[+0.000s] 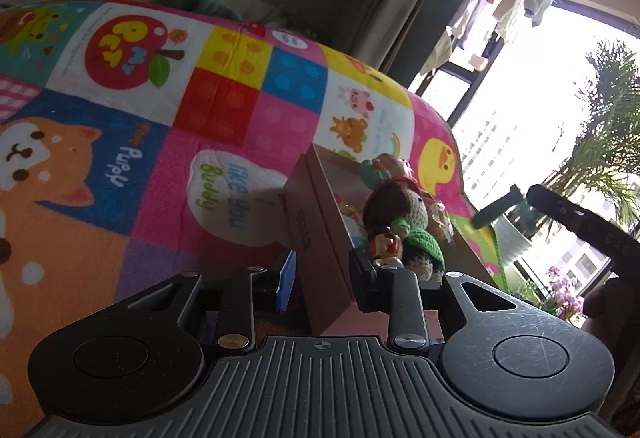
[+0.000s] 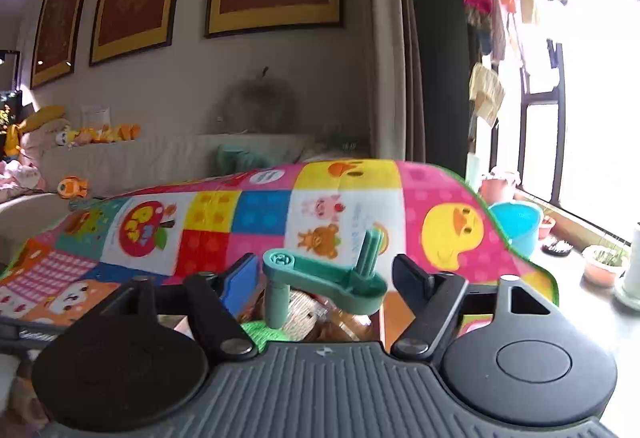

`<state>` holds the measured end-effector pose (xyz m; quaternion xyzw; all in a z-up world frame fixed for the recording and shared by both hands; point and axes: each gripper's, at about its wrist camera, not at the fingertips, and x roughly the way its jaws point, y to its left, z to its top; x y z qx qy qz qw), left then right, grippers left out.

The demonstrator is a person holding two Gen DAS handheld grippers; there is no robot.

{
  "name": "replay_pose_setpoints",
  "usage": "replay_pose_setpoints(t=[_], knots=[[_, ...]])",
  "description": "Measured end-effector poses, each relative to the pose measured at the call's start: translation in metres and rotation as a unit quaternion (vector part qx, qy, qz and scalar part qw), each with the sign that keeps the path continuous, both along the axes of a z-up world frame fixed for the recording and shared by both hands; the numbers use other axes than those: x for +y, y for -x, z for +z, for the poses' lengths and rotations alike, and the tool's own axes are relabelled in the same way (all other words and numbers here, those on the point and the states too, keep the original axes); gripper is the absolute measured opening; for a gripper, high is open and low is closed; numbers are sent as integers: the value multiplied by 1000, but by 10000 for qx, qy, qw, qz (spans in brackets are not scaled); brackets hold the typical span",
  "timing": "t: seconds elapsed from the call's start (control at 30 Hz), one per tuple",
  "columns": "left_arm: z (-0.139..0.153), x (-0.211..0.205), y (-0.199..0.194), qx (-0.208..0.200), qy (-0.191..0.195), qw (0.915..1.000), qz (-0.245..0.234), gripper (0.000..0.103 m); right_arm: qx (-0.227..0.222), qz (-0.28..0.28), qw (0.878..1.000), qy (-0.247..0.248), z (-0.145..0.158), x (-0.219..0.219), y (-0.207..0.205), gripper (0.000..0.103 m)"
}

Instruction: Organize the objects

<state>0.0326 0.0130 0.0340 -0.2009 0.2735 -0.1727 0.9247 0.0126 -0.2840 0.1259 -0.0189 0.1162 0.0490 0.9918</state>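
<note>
Two grippers shared the work: the left gripper (image 1: 322, 288) had its fingers clamped on the near wall of the cardboard box (image 1: 316, 234), apparently steadying it on the play mat (image 1: 160, 126), while the right gripper (image 2: 324, 276) stood wide, the green crank (image 2: 320, 278) loose between its fingers above the box's toys (image 1: 400, 214). Readable mat print: "Puppy", "like you Buddy".

Left tongs (image 1: 320, 278): jaws nearly closed, pinching a thin wall between the pads, pointing slightly downward. Right tongs (image 2: 324, 278): jaws spread wide, pads clear of what lies between them, aimed near level.
</note>
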Motion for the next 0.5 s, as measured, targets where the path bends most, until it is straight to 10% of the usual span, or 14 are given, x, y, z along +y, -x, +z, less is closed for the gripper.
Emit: replay_pose_setpoints(t=[0.23, 0.5], knots=[[5, 9, -4, 20, -30, 9999, -164, 32, 1152, 465, 9918, 294, -52, 0, 26, 91], [26, -43, -64, 330, -840, 9955, -303, 32, 1386, 247, 9892, 415, -67, -17, 34, 103]])
